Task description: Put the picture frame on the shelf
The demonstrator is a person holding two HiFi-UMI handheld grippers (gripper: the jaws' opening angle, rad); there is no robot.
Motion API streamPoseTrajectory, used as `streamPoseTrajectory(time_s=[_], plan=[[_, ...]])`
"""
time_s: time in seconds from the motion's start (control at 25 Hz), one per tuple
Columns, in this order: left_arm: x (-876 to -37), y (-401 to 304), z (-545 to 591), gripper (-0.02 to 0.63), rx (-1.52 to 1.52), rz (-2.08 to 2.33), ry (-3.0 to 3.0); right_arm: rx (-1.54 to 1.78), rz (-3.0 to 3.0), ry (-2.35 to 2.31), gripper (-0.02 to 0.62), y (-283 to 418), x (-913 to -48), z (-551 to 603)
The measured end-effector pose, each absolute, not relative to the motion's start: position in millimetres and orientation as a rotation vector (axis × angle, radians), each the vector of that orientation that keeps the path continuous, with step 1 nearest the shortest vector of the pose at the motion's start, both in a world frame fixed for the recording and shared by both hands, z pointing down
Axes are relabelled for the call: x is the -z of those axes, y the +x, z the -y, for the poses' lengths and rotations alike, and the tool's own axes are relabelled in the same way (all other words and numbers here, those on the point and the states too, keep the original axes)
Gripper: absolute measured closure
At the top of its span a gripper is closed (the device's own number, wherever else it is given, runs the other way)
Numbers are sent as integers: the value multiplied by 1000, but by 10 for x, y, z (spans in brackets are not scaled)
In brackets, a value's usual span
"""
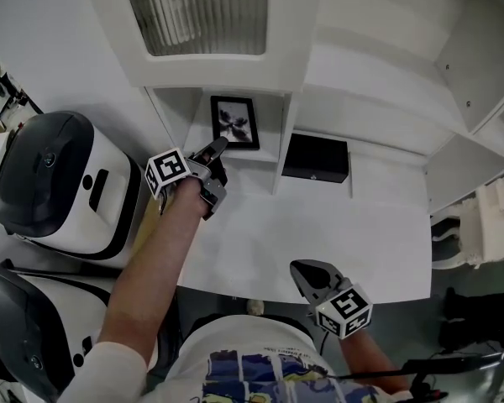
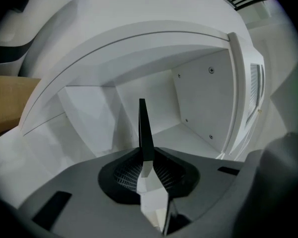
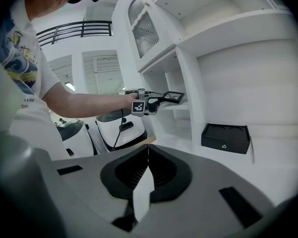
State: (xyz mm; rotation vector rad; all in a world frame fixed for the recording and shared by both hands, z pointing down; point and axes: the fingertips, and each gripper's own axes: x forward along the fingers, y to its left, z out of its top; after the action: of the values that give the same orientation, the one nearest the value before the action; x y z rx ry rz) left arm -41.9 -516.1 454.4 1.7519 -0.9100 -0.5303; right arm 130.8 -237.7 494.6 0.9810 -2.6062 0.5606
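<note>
Jaws of your left gripper (image 1: 217, 151) are clamped on one edge of the small black rectangular picture frame (image 1: 235, 122). In the left gripper view the frame shows edge-on as a thin dark blade pinched between the pads. You are holding it inside the small open cubby of the white wooden shelf unit (image 1: 378, 74), just under the cabinet door with the ribbed glass pane (image 1: 197, 11). The frame's face, a dark print on a pale mat, is turned up toward your head camera. In the right gripper view the frame sits close over the cubby's shelf board; whether it touches the board I cannot tell. Your left forearm reaches across the white desk top (image 1: 319, 233) to get there.

Your right gripper (image 1: 298, 267) is low near your body at the desk's front edge, its jaws closed together with nothing between them.

A flat black box (image 1: 316, 158) stands on the desk in the next bay to the right of the cubby. A rounded white and black machine (image 1: 50, 183) is beside the desk on your left.
</note>
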Motion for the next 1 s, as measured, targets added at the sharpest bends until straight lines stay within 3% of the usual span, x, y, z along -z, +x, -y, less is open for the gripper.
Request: streamPoseTrajectory(time_s=[0.36, 1.0], plan=[[-4548, -414, 5394, 520, 455, 968, 1778, -589, 2595, 1013, 571, 1439, -4992, 2440], [-4612, -420, 5496, 451, -21, 1256, 2042, -585, 2604, 1002, 571, 1407, -4974, 2479]])
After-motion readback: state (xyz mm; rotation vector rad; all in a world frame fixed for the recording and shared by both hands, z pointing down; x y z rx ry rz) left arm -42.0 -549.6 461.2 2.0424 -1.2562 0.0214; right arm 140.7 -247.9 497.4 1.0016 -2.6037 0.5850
